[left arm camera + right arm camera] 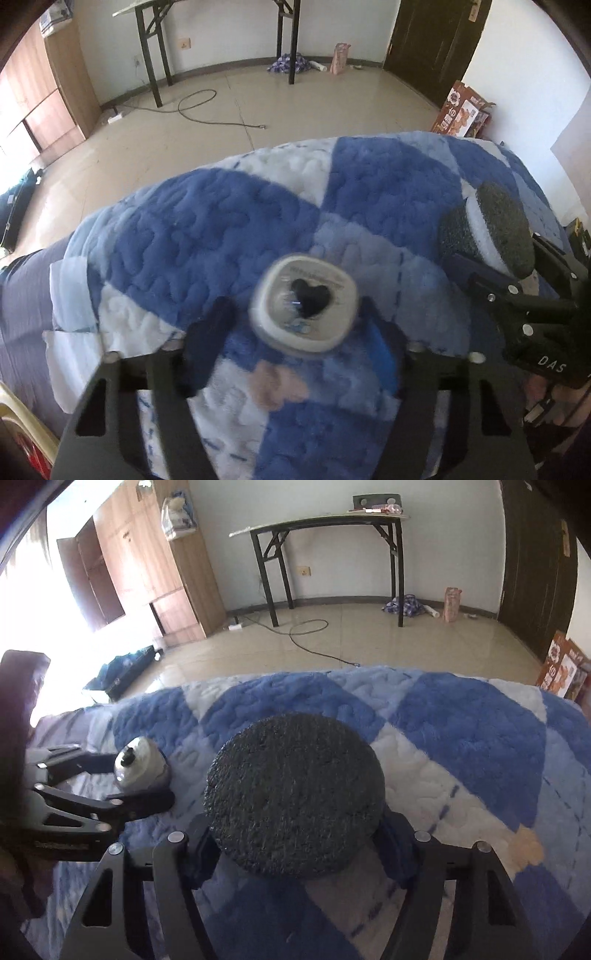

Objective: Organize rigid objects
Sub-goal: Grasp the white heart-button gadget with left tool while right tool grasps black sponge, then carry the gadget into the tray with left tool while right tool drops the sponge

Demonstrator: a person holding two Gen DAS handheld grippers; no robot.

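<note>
- Left wrist view: the left gripper [295, 325] has its jaws clamped on a small white jar [304, 301], seen end-on; its face carries a dark heart shape and a band of print too blurred to read.
- The jar hangs just above a blue-and-white checked quilt [207, 229] on a bed, gripped by its sides, which I judge keeps it level for setting down.
- At the far right the right gripper [491, 236] holds a round scouring sponge [498, 221], dark pads either side of a white core. Its housing reads "DAS", the rest cut off.
- Right wrist view: the right gripper [295, 834] has its jaws closed on the sponge's [295, 797] rim, dark face toward the camera, over the quilt [461, 731].
- At near left the left gripper [144, 779] grips the jar [138, 766], well apart from the sponge.
- A printed carton [565, 672] stands on the floor at far right; its lettering is unreadable.
- Both things look held clear of the bed, so placing is likely the step ahead.
</note>
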